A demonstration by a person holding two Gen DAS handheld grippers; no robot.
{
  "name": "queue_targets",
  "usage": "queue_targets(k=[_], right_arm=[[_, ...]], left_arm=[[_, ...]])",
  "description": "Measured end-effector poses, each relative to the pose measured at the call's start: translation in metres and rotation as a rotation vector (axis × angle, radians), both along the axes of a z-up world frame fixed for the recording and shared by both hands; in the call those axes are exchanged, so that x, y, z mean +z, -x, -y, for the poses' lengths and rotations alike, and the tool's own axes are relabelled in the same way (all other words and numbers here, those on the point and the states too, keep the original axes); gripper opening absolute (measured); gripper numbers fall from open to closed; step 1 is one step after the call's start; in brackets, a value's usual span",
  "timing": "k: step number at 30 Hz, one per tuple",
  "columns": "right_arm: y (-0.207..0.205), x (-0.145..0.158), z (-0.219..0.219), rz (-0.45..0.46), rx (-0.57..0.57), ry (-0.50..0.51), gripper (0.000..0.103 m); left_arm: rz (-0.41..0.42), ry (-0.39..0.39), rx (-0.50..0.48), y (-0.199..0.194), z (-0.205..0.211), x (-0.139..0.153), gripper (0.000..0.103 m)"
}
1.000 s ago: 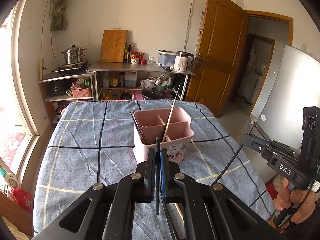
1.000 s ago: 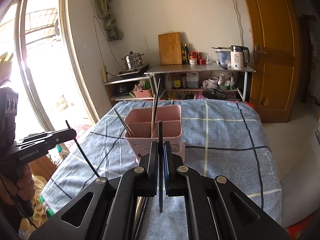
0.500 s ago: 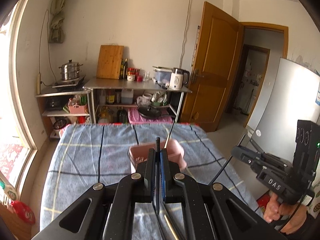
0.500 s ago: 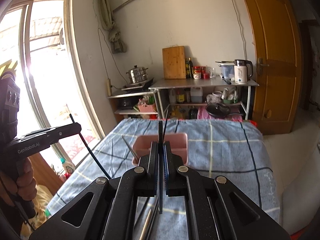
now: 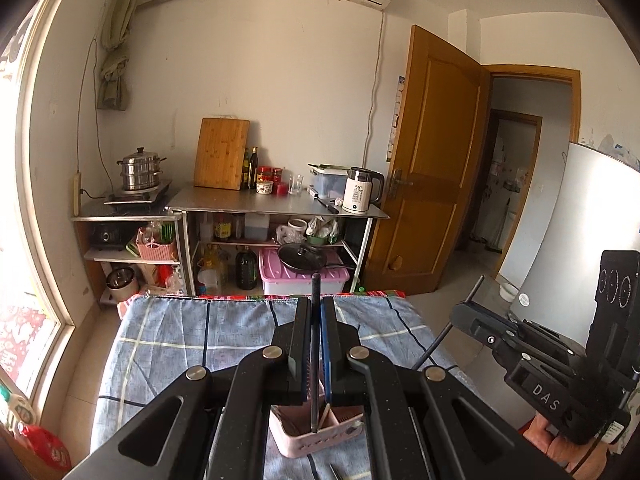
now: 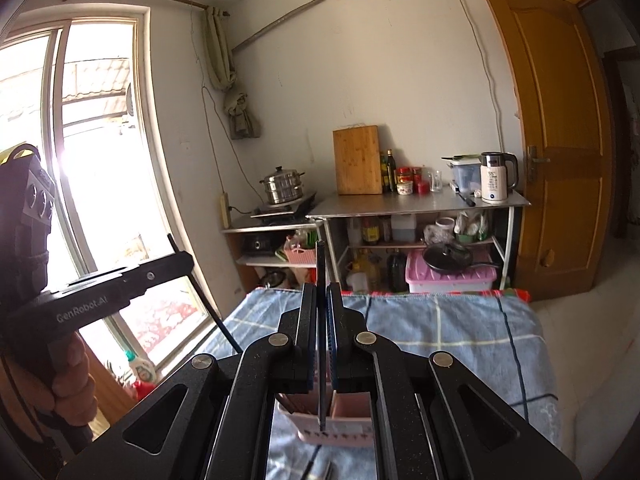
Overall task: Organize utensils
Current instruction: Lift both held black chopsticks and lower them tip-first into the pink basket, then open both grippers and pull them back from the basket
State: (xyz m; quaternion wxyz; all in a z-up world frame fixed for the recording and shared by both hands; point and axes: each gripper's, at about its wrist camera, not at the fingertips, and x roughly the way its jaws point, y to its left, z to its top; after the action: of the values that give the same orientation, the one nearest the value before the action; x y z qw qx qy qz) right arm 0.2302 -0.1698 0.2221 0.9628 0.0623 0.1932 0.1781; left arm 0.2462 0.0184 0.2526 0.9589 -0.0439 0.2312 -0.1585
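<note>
left chopstick [image 5: 315, 344]: dark stick standing upright, long axis vertical, lower tip over the pink caddy [image 5: 316, 436]
left tool [image 5: 316, 350]: clamped on it, level
right chopstick [image 6: 321, 336]: also vertical, tip over that caddy
right tool [image 6: 321, 340]: pinching it
caddy: on the checked-cloth table [image 5: 180, 344]

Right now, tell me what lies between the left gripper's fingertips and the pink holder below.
The left gripper is shut on a dark chopstick; in the left wrist view its lower end hangs over the pink holder.
</note>
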Motion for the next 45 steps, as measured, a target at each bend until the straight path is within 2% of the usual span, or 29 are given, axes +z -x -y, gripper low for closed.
queue_targets(k=[9, 18, 26, 31, 37, 45], right_arm=[[-0.028, -0.024, -0.013, -0.014, 0.006, 0.004, 0.005], [-0.044, -0.062, -0.014, -0.1, 0.011, 0.012, 0.005], [-0.048, -0.087, -0.013, -0.164, 0.014, 0.024, 0.005], [-0.049, -0.093, -0.011, -0.196, 0.03, 0.032, 0.005], [-0.036, -0.085, -0.004, -0.176, 0.017, 0.03, 0.011], [-0.001, -0.076, 0.006, -0.141, 0.014, 0.026, 0.016]], left_arm=[[-0.054, 0.013, 0.016, -0.03, -0.006, -0.038, 0.004], [-0.138, 0.03, 0.022, -0.045, -0.013, -0.085, 0.004], [-0.182, 0.037, 0.023, -0.048, -0.017, -0.108, 0.004], [-0.188, 0.023, 0.029, -0.044, -0.022, -0.113, 0.005], [-0.164, 0.047, 0.035, -0.029, -0.031, -0.103, 0.019], [-0.114, 0.043, 0.051, 0.01, -0.037, -0.093, 0.019]])
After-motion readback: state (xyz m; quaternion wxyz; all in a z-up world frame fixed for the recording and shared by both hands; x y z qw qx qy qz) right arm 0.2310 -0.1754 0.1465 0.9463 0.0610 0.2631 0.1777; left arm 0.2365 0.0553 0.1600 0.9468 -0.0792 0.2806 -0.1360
